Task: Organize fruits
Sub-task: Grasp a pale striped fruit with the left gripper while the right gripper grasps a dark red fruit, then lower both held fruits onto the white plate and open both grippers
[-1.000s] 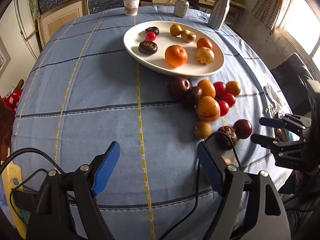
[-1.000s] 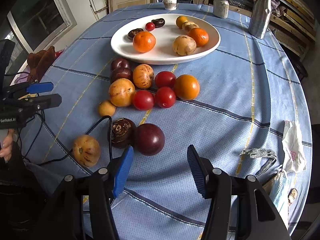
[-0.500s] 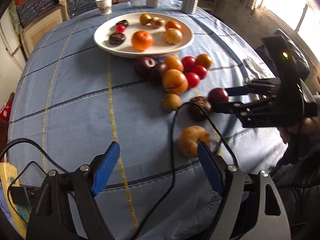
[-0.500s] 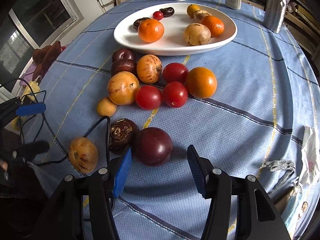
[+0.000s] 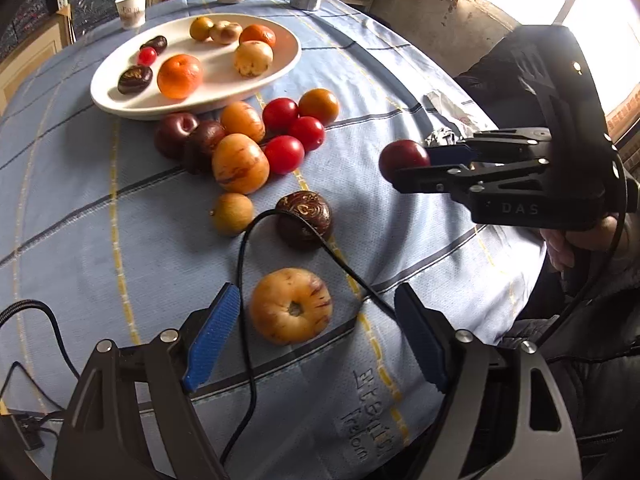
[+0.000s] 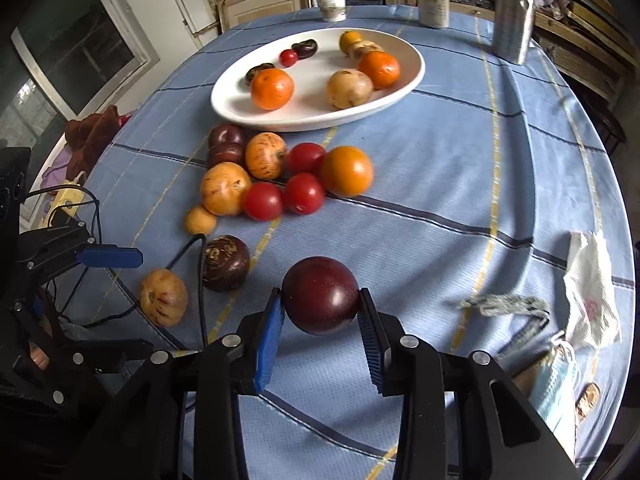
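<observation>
Right gripper: the right gripper (image 6: 320, 314) has just been closing its blue-padded jaws, and both pads now press the sides of a round dark red plum (image 6: 320, 294); in the left wrist view the plum (image 5: 403, 159) sits at the tips of that black tool, with a bare hand (image 5: 576, 240) on its handle.
Left gripper: the left gripper (image 5: 316, 340) has its jaws spread wide, pinching nothing; a speckled yellow-orange round fruit (image 5: 291, 305) lies on the cloth between the blue pads, touching neither as far as I can see.
Cable: a thin black cable (image 5: 248, 280) loops over the cloth beside that fruit and across a dark brown wrinkled passion fruit (image 5: 305, 219).
Loose fruit: a cluster lies just in front of the plate, with three glossy red tomatoes (image 5: 284, 154), a smooth orange tomato (image 5: 319, 106), two more speckled yellow-orange fruits (image 5: 240, 163), two dark purple fruits (image 5: 176, 135) and a small tan round fruit (image 5: 232, 214) a little nearer.
Plate: a white oval ceramic plate (image 6: 400, 88) holds two tangerines (image 6: 272, 89), a pale speckled fruit (image 6: 349, 89), a small red tomato (image 6: 288, 57) and a few dark and yellow pieces.
Table: a round table under a light blue cloth with dark and yellow stripes (image 6: 460, 168).
Far edge: a paper cup (image 6: 330, 3), a drink can (image 6: 434, 7) and a metal bottle (image 6: 514, 12) stand upright beyond the plate.
Right edge: a crumpled white bag (image 6: 592, 292) lies on the cloth.
</observation>
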`<state>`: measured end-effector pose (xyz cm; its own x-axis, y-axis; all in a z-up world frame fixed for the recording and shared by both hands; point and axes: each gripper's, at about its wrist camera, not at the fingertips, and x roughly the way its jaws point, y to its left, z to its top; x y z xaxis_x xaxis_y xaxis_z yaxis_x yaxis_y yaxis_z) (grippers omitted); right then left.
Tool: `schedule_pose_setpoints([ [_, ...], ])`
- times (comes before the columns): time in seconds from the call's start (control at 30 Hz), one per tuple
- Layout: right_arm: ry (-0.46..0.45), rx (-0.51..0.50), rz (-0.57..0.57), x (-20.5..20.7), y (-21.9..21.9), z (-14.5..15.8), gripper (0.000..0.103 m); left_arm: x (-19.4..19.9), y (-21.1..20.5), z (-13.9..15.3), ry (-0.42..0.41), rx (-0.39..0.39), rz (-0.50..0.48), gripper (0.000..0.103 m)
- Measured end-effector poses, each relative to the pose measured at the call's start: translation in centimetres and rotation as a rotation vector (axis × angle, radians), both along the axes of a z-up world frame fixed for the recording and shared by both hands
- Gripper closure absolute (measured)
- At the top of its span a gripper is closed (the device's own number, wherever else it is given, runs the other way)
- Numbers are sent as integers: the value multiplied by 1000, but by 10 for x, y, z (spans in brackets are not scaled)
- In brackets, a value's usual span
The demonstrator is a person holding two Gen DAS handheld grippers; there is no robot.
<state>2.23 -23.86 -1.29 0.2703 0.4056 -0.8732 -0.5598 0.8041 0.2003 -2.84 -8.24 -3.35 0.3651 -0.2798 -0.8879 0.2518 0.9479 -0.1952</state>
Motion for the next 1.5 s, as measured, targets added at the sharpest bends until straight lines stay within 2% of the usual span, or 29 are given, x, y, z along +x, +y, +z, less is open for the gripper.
schedule_pose_setpoints([
  [0.03, 4, 3, -9, 0, -3, 0, 65, 1, 1, -1, 6, -4, 5, 27],
  [0.17, 18, 14, -31, 0, -11, -3, 65, 2, 7, -10, 42, 4, 28, 40],
  [0.4, 26, 15, -34, -4, -15, -5, 65, 5, 2, -15, 44, 44, 28, 43],
  [0.53, 22, 14, -40, -5, -19, -3, 65, 10, 0, -20, 54, 67, 36, 57],
  [0.73, 13, 24, -51, -2, -22, 0, 65, 8, -1, -23, 37, 79, 27, 60],
  [0.97, -9, 48, -55, 4, -12, 8, 65, 6, 43, 9, -22, 68, 152, 60],
  [1.2, -74, 80, -90, 19, -1, 34, 65, 15, 91, 48, -98, 67, 252, 60],
  [1.37, -128, 111, -114, 35, 8, 61, 65, 36, 114, 75, -163, 91, 274, 60],
  [1.5, -175, 117, -108, 49, 21, 78, 65, 69, 127, 91, -197, 83, 275, 60],
])
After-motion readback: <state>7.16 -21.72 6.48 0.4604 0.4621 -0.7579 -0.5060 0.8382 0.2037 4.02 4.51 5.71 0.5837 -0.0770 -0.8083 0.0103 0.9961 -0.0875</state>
